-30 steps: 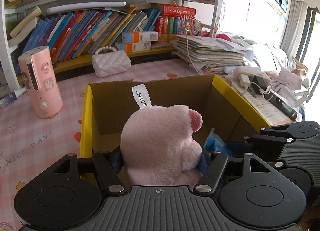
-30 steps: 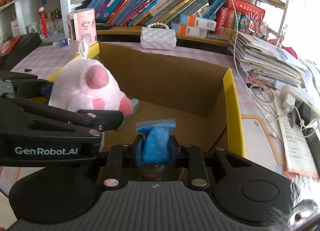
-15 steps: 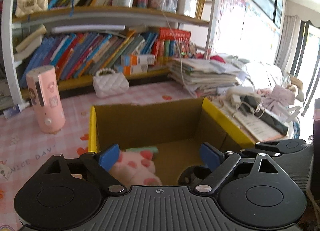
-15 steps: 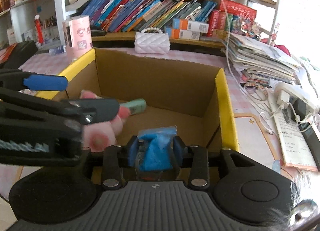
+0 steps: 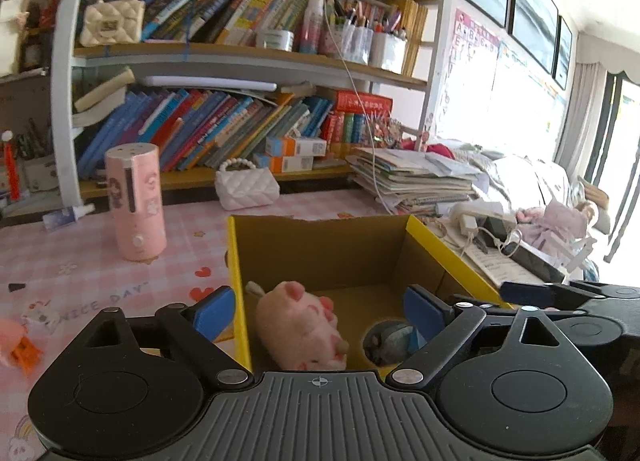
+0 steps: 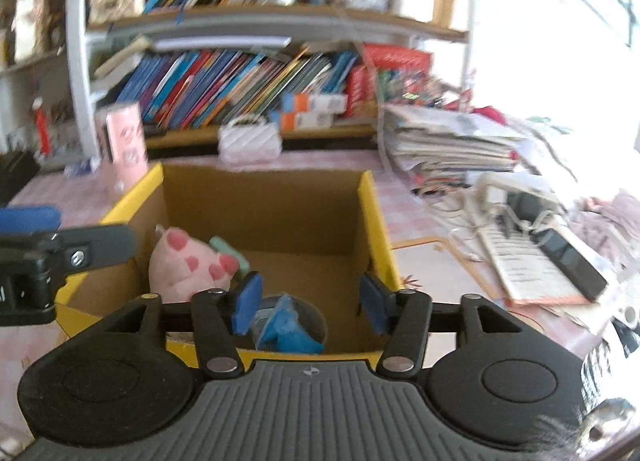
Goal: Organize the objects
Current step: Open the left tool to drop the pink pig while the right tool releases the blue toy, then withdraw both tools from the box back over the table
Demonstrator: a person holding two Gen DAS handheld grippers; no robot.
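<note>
Left wrist view showed the left gripper (image 5: 318,311) tilted downward over the near edge of the cardboard box (image 5: 320,245), its jaws spread wide after just opening, with nothing pressed between the blue pads (image 5: 214,311). One pad hung outside the box's yellow-edged wall, the other over its inside. Just ahead of and below the gripper, the pink plush pig (image 5: 300,333) lay on its side on the box floor, soft and rounded, its darker pink foot pads showing. To the right of it, under the right-hand pad, sat a dark round container (image 5: 386,341) with something blue-grey in it. Farther ahead and to the left, a smooth pink cylinder (image 5: 136,201) stood upright on the pink checked tablecloth (image 5: 80,269), and a white quilted purse (image 5: 246,187) with a bead handle sat beyond the box's far wall.

From the right wrist view, somewhat blurred, the right gripper (image 6: 310,301) also angled down over the box's near edge (image 6: 280,355). Its jaws had just been opening and stood partway apart, clear of the crumpled blue packet (image 6: 288,331), which rested below and between them in the dark round container (image 6: 316,321). The pig (image 6: 188,265) lay ahead and to the left, against a pale green object (image 6: 226,249). The left gripper's black arm and blue pad (image 6: 28,217) reached in from the left edge. Off to the right, a ragged stack of papers (image 6: 452,149) and tangled white cables (image 6: 492,201) lay on the table.
</note>
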